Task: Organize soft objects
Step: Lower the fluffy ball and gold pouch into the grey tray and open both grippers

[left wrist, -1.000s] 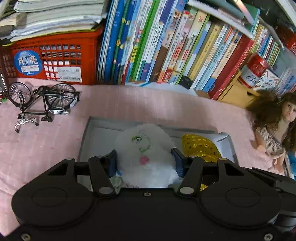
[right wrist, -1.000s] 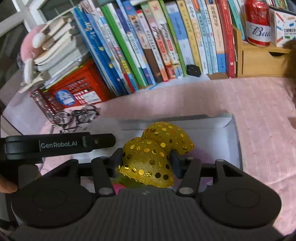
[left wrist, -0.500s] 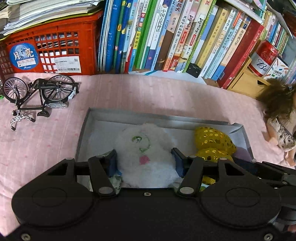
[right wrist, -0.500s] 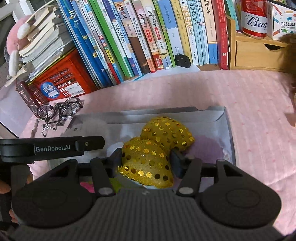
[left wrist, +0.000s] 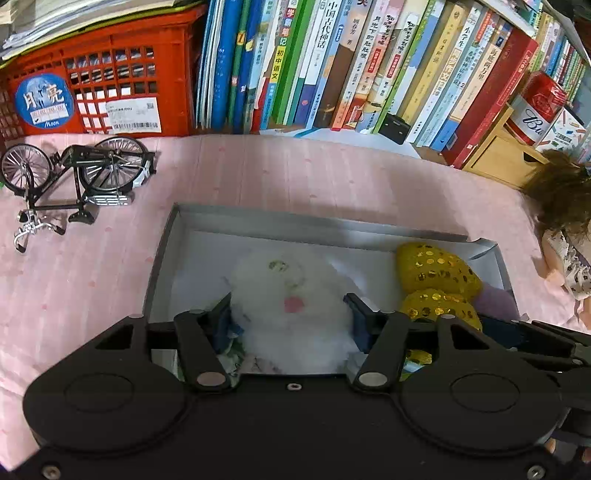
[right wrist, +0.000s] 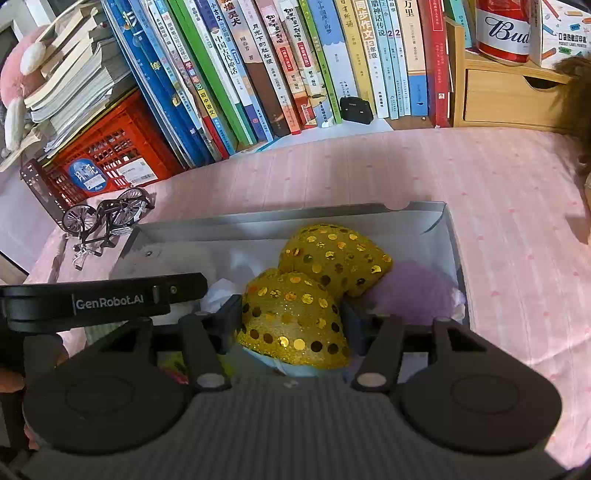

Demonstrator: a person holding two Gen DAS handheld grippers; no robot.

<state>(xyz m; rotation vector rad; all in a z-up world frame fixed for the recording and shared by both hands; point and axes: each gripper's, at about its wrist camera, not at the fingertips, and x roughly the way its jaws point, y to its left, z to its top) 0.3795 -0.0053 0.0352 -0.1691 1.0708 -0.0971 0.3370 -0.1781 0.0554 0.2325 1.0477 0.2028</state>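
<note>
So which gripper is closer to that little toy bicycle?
Left. The left gripper, shut on a white plush, sits on the bicycle's side of the box; the right gripper is farther across.

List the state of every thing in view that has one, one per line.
Left gripper: shut on the white plush, over the box.
Right gripper: shut on the gold bow, over the box.
Box: open, no lid in view.
Purple plush: lying in the box.
Toy bike: standing on the cloth.
Can: upright on the drawer.
Drawer: closed.
</note>
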